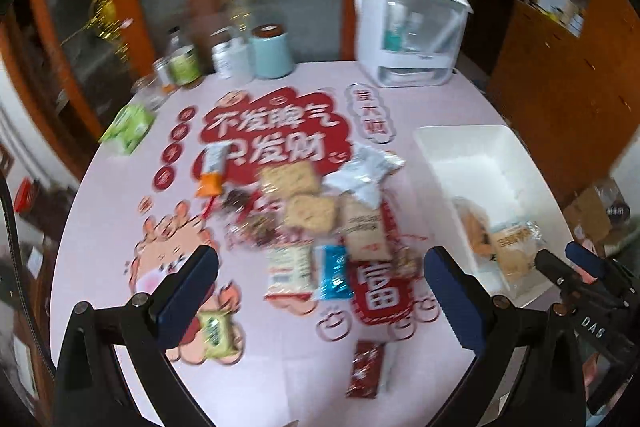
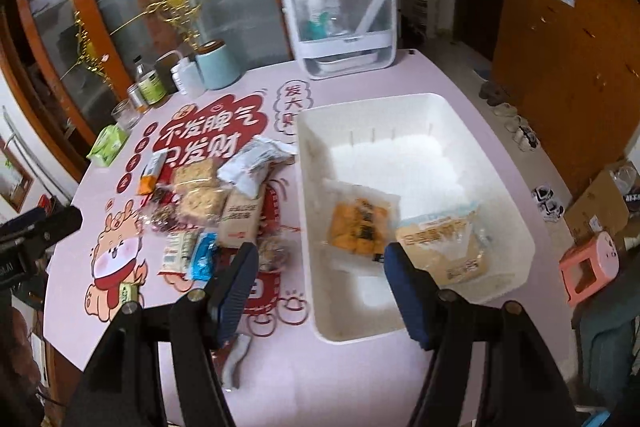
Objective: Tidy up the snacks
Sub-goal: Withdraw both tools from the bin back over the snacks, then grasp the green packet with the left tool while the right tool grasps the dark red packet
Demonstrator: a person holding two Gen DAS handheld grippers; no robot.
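Note:
A pile of snack packets (image 1: 312, 211) lies in the middle of the pink round table (image 1: 120, 227); it holds cracker packs, a silver bag (image 1: 364, 171) and a blue packet (image 1: 334, 271). A red packet (image 1: 364, 367) and a small green packet (image 1: 216, 333) lie apart, nearer me. My left gripper (image 1: 320, 291) hovers open above the pile's near side, with nothing between its fingers. The white bin (image 2: 308, 187) stands right of the pile and holds an orange pastry packet (image 2: 360, 223) and a tan bread packet (image 2: 444, 247). My right gripper (image 2: 322, 287) is open and empty over the bin's near left corner.
At the table's far edge stand a white clear-fronted case (image 1: 408, 31), a pale blue canister (image 1: 272, 51) and several jars (image 1: 180, 63). A green tissue pack (image 1: 130, 127) lies at the left edge. A pink stool (image 2: 588, 267) and boxes stand on the floor to the right.

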